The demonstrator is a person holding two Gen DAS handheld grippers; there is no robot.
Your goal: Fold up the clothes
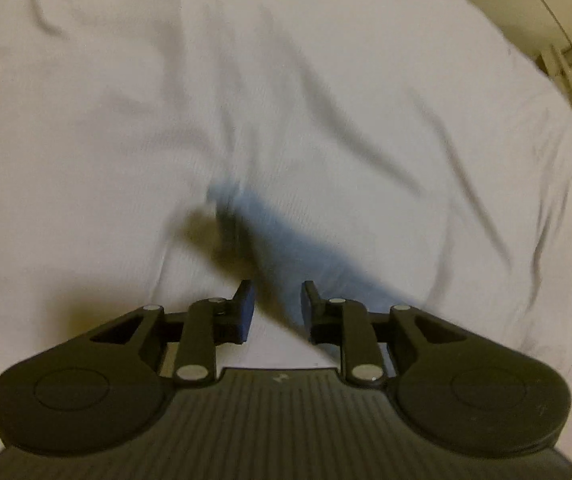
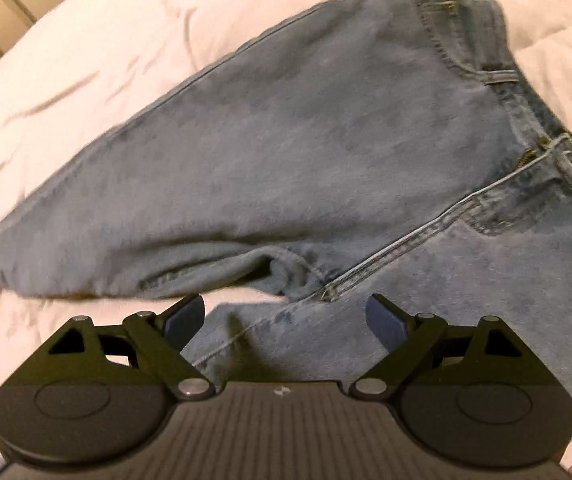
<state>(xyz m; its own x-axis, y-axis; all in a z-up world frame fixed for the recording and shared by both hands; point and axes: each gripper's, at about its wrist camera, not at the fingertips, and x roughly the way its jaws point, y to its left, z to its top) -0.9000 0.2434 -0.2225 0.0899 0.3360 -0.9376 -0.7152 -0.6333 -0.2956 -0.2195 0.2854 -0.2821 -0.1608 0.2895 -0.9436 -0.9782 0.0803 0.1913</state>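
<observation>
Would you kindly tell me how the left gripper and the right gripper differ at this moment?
The left gripper has its jaws narrowly parted; the right gripper is spread wide. The left one faces wrinkled white bedding; the right hovers above light blue denim jeans. Neither holds anything.

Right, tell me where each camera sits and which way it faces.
Left wrist: on the left gripper, looking forward and down over the white bedsheet; its open fingers and a blurred blue cloth strip show.
Right wrist: on the right gripper, looking down at the jeans; its open fingers show.
Shared: the bedsheet; perhaps the denim.
</observation>
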